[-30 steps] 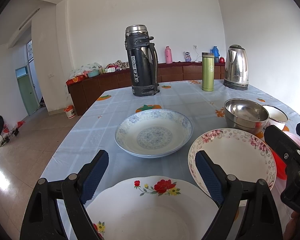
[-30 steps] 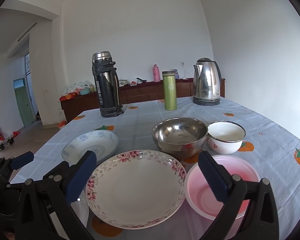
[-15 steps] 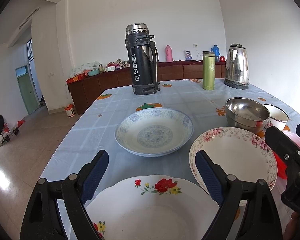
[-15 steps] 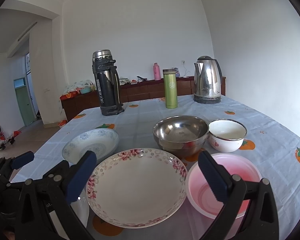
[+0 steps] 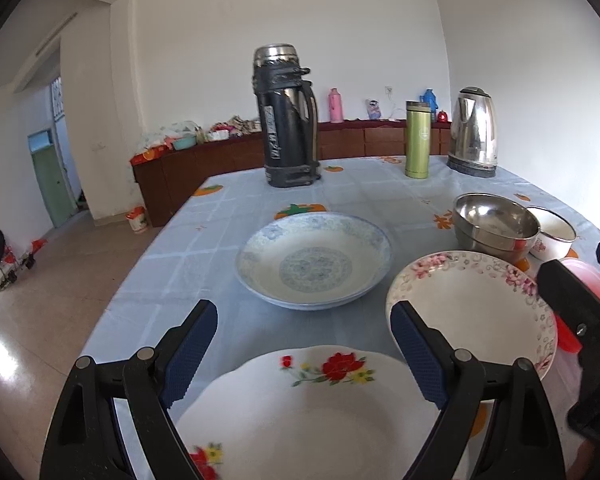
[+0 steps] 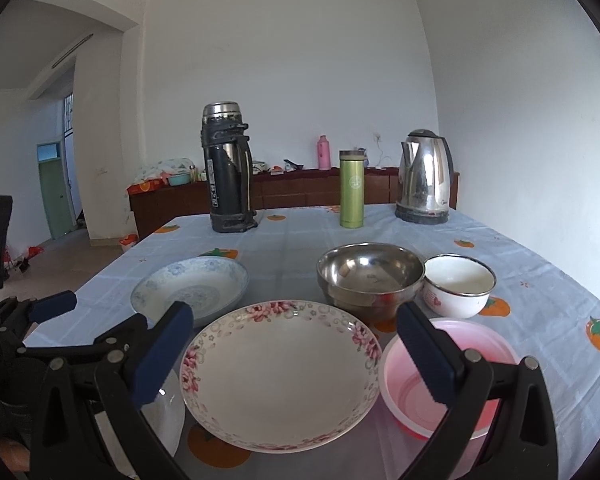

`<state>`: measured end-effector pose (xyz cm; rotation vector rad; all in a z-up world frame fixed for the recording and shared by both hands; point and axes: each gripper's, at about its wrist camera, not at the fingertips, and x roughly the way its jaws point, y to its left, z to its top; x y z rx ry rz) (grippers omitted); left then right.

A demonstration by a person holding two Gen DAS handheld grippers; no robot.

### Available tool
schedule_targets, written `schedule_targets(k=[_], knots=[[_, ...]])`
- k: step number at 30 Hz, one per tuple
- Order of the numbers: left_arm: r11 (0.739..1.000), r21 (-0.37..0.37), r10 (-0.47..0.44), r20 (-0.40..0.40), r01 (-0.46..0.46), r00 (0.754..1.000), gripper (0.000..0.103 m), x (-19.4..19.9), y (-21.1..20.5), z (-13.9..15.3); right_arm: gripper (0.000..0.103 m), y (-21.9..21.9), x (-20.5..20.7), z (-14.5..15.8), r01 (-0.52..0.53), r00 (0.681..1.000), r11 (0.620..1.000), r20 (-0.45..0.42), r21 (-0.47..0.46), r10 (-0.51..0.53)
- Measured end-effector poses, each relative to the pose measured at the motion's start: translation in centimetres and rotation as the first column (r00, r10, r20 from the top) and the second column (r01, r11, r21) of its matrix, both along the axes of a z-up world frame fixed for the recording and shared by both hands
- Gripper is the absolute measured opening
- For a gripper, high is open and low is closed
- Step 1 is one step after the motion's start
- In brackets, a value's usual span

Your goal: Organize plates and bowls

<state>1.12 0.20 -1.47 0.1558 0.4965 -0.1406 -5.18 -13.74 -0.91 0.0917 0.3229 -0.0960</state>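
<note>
Left tongs [image 5: 304, 354]: spread wide, nothing held, hanging over the red-flower plate [image 5: 312, 412] at the near edge of the tabletop [image 5: 172, 264]. Change over the last second: slight only; my left view has drawn back and tilted a little, so the flask [image 5: 286, 116] and kettle [image 5: 473, 132] at the far edge sit a touch farther off, and no dish has shifted. Right tongs [image 6: 294, 354]: also spread wide and empty, poised above the pink-flower plate [image 6: 280, 376], no contact that I can see. Stock, all apart and unstacked: blue-patterned plate [image 5: 314, 260] toward the middle of the tabletop; steel bowl [image 6: 370, 276] behind the pink-flower plate, touching or just beside the small white bowl [image 6: 458, 290] toward the right edge; pink bowl [image 6: 452, 376] near the front right. Green bottle [image 6: 351, 188] stands at the far edge between flask and kettle. Reading: nothing is gathered yet; I judge this a settling pause before a first pick, most likely one of the two near plates.
</note>
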Motion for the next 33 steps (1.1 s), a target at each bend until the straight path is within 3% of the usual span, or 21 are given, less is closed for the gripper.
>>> schedule_targets(k=[6,12,18,24,29,33], knots=[[1.000,-0.021,0.005,0.004,-0.005,1.000,0.090,-1.2,1.6,0.1,0.103,0.1,-0.7,0.1,-0.018,1.000,1.000,-0.006,0.014,0.018],[0.999,0.006,-0.034,-0.050,0.035,0.998,0.090,-2.4,3.6,-0.5,0.103,0.9,-1.8,-0.2,-0.087,0.994,0.996,-0.068,0.015,0.088],[0.998,0.026,-0.054,-0.179,0.059,0.982,0.090,-1.9,7.6,-1.8,0.101,2.4,-1.8,-2.7,-0.229,0.939,0.969,-0.239,0.097,0.246],[0.994,-0.074,-0.096,-0.313,0.076,0.945,0.090,-0.8,10.3,-2.9,0.073,3.4,-0.5,-5.5,-0.285,0.852,0.926,-0.378,0.246,0.363],[0.988,-0.105,-0.144,-0.362,0.113,0.921,0.090,-0.8,10.2,-4.4,0.063,4.4,-0.2,-6.6,-0.311,0.807,0.904,-0.421,0.295,0.415],[0.979,-0.155,-0.188,-0.415,0.135,0.890,0.070,-0.4,9.9,-5.4,0.048,5.1,-0.1,-6.6,-0.335,0.793,0.892,-0.421,0.302,0.440]])
